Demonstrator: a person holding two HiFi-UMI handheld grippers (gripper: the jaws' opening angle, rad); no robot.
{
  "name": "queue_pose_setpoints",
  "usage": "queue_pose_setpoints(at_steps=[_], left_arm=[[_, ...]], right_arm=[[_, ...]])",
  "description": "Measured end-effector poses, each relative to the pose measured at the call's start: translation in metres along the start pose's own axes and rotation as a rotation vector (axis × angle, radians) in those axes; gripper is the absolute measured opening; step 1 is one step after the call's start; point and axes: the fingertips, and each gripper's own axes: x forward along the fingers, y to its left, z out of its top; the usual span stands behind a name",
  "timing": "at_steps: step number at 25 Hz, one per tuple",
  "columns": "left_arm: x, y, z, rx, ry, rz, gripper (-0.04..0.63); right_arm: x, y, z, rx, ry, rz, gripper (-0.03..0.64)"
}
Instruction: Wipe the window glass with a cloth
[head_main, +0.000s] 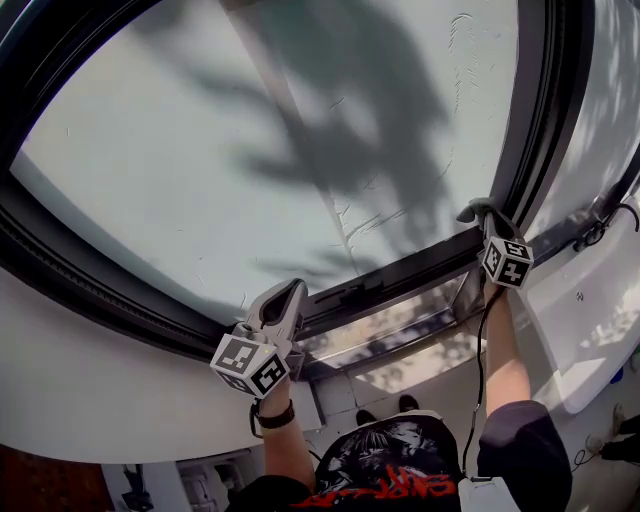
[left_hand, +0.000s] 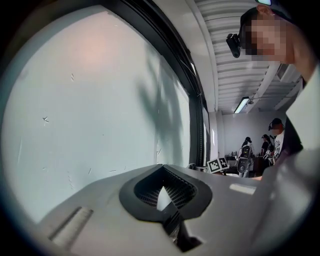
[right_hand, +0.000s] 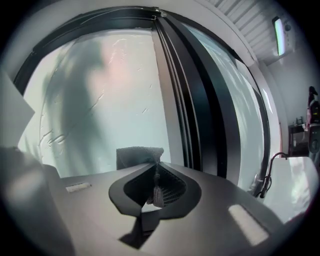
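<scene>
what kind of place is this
Likely an indoor workshop or lab: a big window glass in a dark frame, a ribbed ceiling with a strip light, and other people at the back.

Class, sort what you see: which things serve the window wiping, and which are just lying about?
For the job:
window glass
cloth
right gripper, shut on the cloth

Just there:
left gripper, shut and empty
cable by the frame
ceiling light

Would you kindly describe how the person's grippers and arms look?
The left gripper and right gripper are pale grey with dark ribbed pads; each bears a cube with black-and-white square markers. A black cable leaves the right one. The left wrist wears a black band; the right sleeve is dark.
</scene>
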Motion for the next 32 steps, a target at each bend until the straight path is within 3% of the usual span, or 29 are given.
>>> queue_pose_setpoints(at_steps=[3,10,13,16,22,26,29,32], left_arm=[[-0.009,0.008,-0.008,-0.013,0.005,0.036,-0.006],[-0.062,0.031,-0.013,-0.033,-0.013,0.180,-0.006],[-0.107,0.055,-0.007,-0.039,-0.044,0.301,-0.006],[-0.160,0.065,-0.003,-0.029,-0.063,0.419,-0.006],[-0.240,0.071,-0.002,-0.010,-0.086,0.605,-0.006],[-0.274,0.075,-0.001,-0.016,-0.099,0.670,-0.006],[-0.278,0.076,0.001,-0.020,-0.101,0.667,-0.006],[-0.261,0.080,-0.002,-0.031,-0.093,0.618,-0.006]], right_arm=[[-0.012,0.052,-0.018,-0.010,0.001,0.112,0.016],[-0.078,0.349,-0.044,-0.002,-0.002,0.768,0.016],[-0.114,0.452,-0.064,-0.029,0.041,0.975,0.017],[-0.142,0.536,-0.094,-0.069,0.118,1.127,0.017],[-0.173,0.651,-0.143,-0.136,0.210,1.265,0.017],[-0.177,0.701,-0.177,-0.226,0.273,1.313,0.017],[-0.165,0.692,-0.198,-0.247,0.342,1.282,0.017],[-0.153,0.644,-0.191,-0.225,0.328,1.221,0.017]])
